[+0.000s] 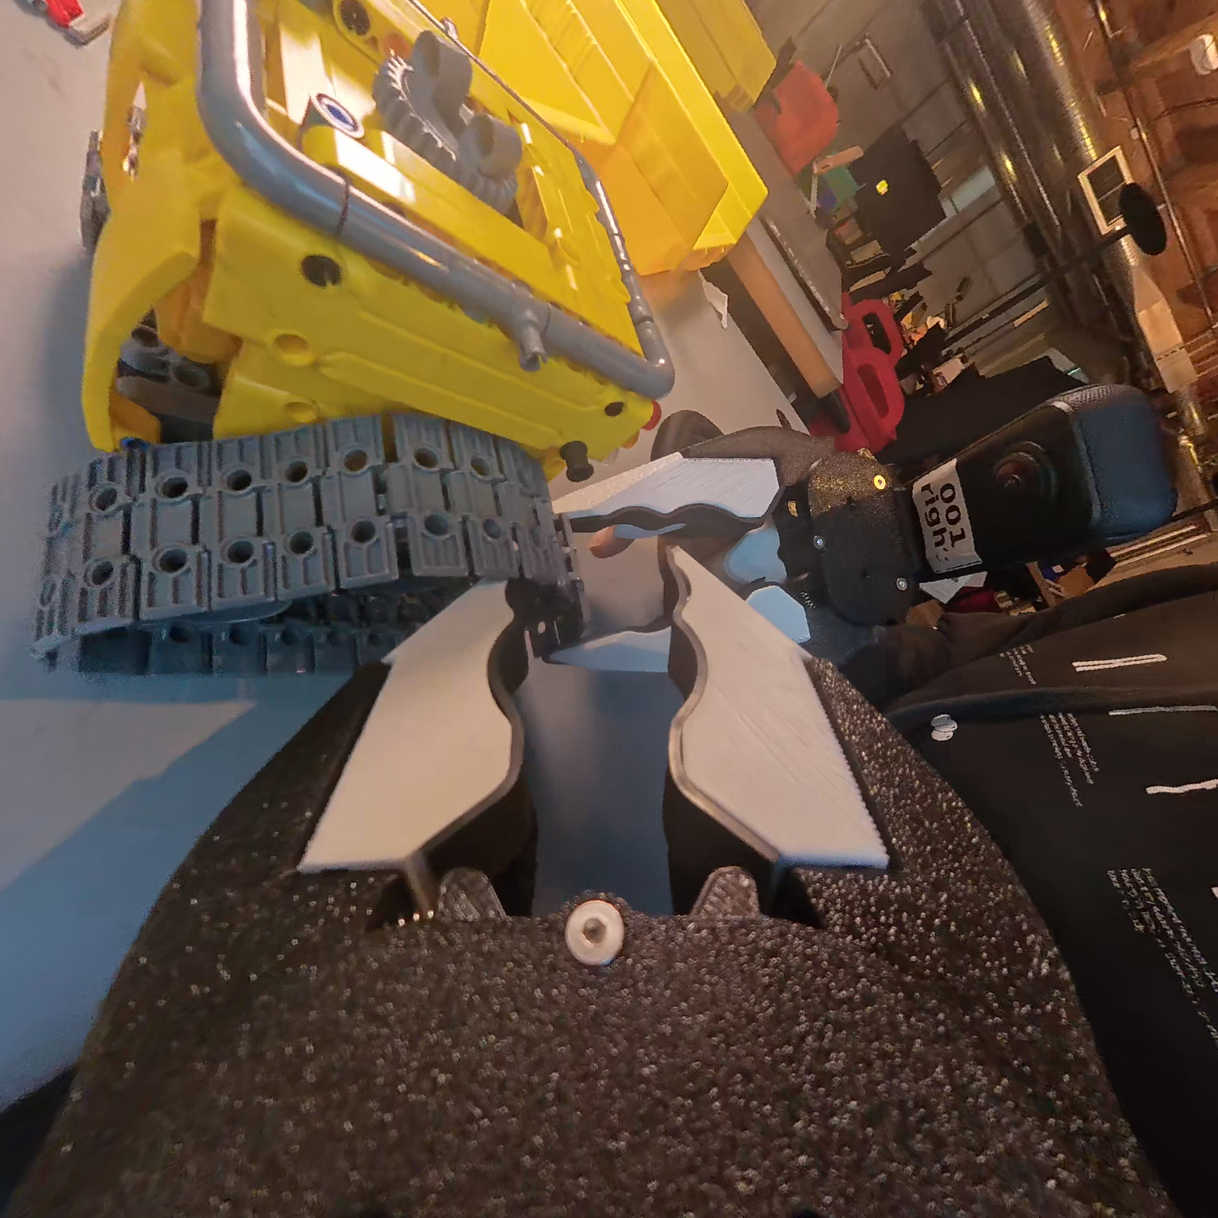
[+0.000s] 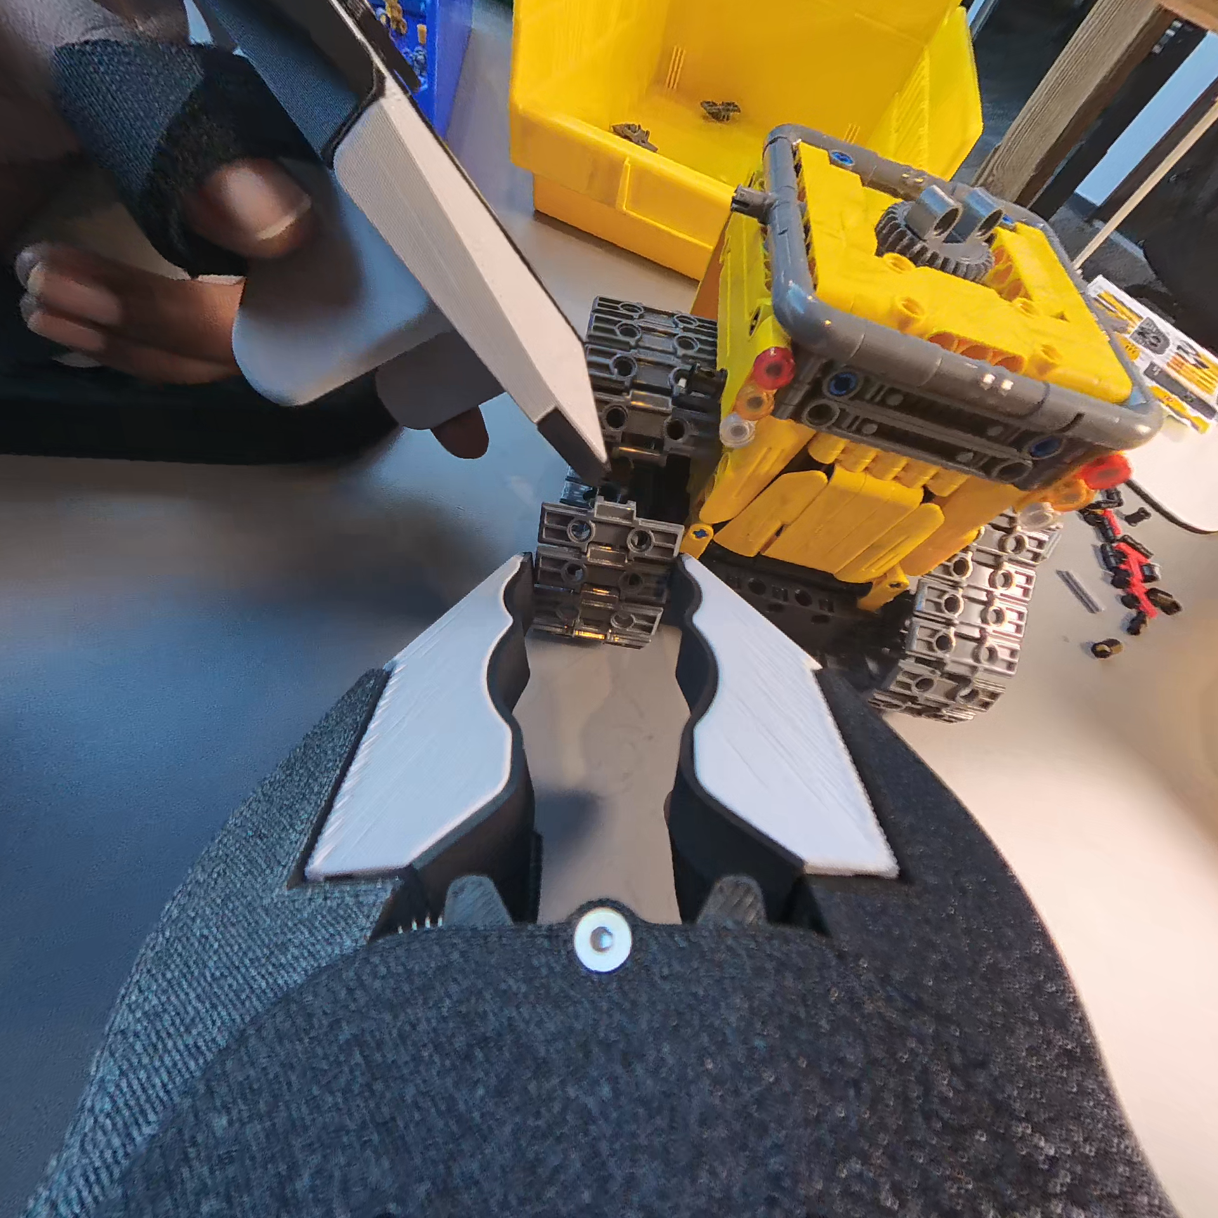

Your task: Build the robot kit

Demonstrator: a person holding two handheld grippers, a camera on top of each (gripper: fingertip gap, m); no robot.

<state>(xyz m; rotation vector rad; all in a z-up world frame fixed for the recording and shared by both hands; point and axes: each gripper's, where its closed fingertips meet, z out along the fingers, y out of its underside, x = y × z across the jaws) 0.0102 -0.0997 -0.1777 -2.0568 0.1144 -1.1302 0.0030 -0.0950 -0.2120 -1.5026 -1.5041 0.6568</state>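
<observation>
Sitting on the pale table (image 2: pixel 988 824) is a big yellow toy digger body (image 2: pixel 890 408) built from snap-together bricks, with a grey pipe rail around its top and a grey gear wheel (image 2: pixel 936 237) in the middle. It rests on grey belt tracks, and one track (image 2: pixel 606 573) has come loose at the near end, so its last links hang free at the corner. Both tongs crowd round that loose end, probably because that is where the belt needs joining. The right gripper (image 2: pixel 603 593) has its two white fingers part way open, one on each side of the loose links, touching or very nearly touching them, so it looks like a light hold that keeps the strip steady. The left gripper (image 1: pixel 593 606) comes in from the side, part way open too; one finger tip presses by the dark end link (image 1: pixel 553 613), and I cannot tell if it really has hold of it. Behind stands a yellow bin (image 2: pixel 725 132) with a few tiny bits inside. Small red and black pieces (image 2: pixel 1127 567) lie off to the side.
</observation>
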